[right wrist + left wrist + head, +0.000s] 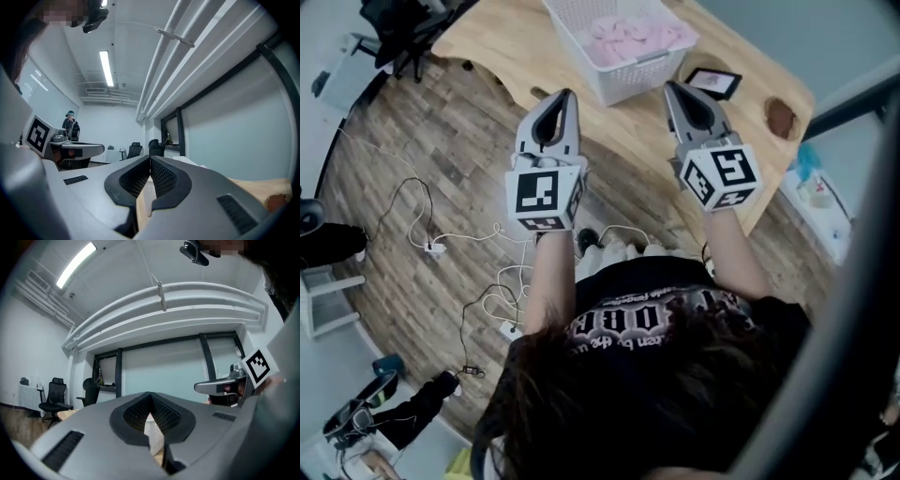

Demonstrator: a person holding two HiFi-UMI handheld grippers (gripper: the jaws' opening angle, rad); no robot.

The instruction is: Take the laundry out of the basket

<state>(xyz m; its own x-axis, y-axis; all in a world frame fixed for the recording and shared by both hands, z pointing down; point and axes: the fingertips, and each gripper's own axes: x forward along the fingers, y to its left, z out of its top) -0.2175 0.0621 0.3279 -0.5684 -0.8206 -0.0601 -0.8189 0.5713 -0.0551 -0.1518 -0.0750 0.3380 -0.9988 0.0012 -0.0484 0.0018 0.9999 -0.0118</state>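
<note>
left gripper (566, 94): fingers pressed together, empty, short of the basket
right gripper (671, 86): fingers together too, nothing held
basket (628, 73): on bench (487, 42), 12 o'clock of both grippers
laundry (639, 37): pink, all inside basket; likely nothing taken out yet
hidden: basket's far side cut off at top; item count unclear

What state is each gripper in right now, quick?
Left gripper: closed, holding nothing.
Right gripper: closed, holding nothing.
</note>
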